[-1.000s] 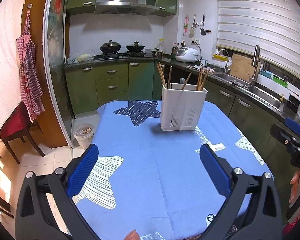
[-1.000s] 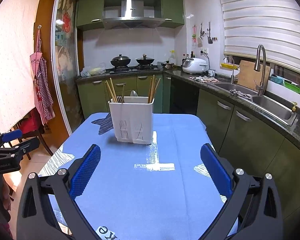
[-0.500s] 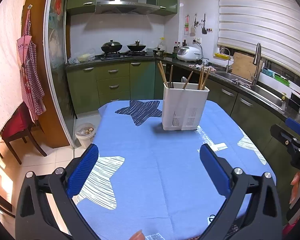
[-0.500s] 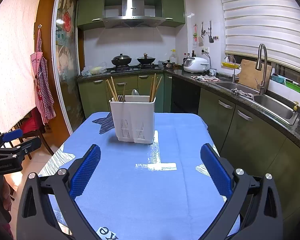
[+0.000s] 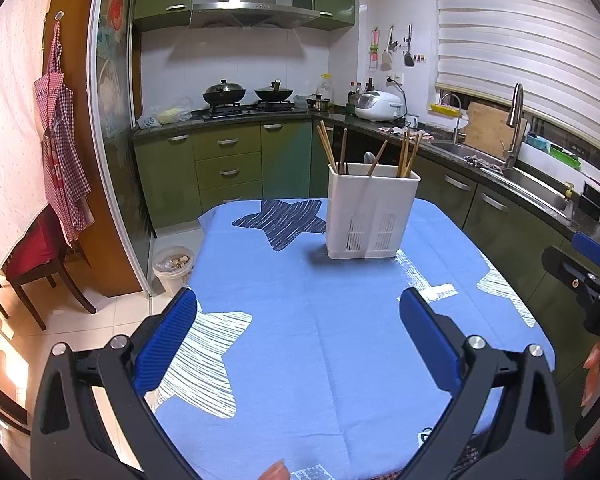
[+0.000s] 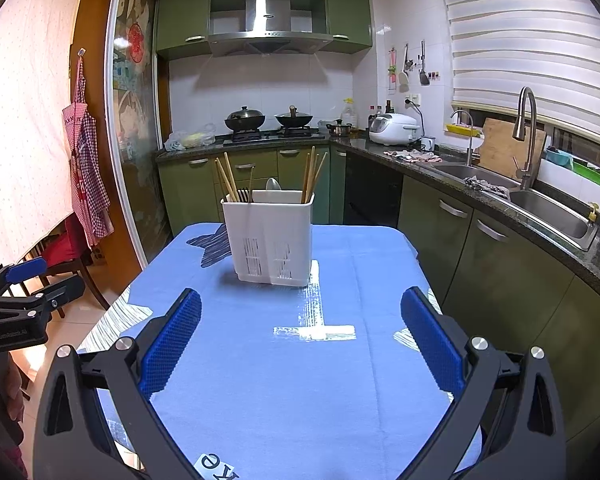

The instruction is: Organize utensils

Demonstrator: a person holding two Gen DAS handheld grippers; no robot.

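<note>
Since every utensil in sight already stands in the white caddy (image 5: 370, 216), the sorting looks close to done, or else not yet begun if they are to be regrouped. Chopsticks (image 6: 226, 180) lean at the caddy's left and right ends, with a spoon (image 6: 273, 184) and a fork (image 6: 243, 195) between them. It sits toward the far end of the tabletop (image 5: 320, 340), well apart from both tongs. Left tongs (image 5: 296, 336) and right tongs (image 6: 300, 336) are both spread wide and hold nothing. No loose utensils show on the blue cloth.
</note>
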